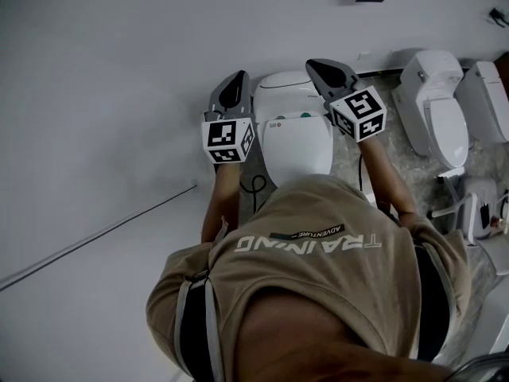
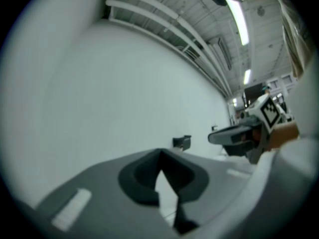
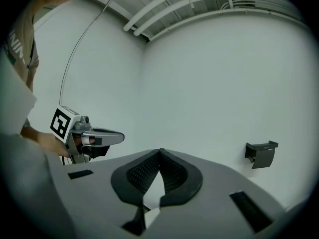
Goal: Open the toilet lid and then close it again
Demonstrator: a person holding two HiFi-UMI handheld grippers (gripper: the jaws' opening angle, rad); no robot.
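**Ana:** What are the claws doing?

**Ben:** The left claw (image 2: pixel 160 153) is pressed together. Its tips touch and nothing is in it. The right claw (image 3: pixel 160 152) is the same, tight and empty.

**Ana:** Where do they point?

**Ben:** Flat at the wall (image 3: pixel 224 83). One is on each side of the back of the toilet (image 1: pixel 286 82).

**Ana:** And the lid?

**Ben:** The lid (image 1: pixel 296 143) lies between the claws, a bit nearer the person. It looks flat down to me. No claw touches it.

**Ana:** So which step is it?

**Ben:** The lid is down, so it is either not lifted yet or already put back. I can't tell which.

**Ana:** If it is not lifted yet, what comes next?

**Ben:** A claw has to come back and go low to the lid's front edge, then push up under it. The shirt (image 1: pixel 318 277) hides that edge.

**Ana:** Which view helps most?

**Ben:** Only the head view shows the lid. It also shows other toilets (image 1: pixel 436 106) at the right. The claw views show the touching tips much better, and each one shows the other claw. The box (image 3: pixel 260 154) on the wall is in all three. A white shape sits at the inner edge of both claw views, and I can't tell what it is.
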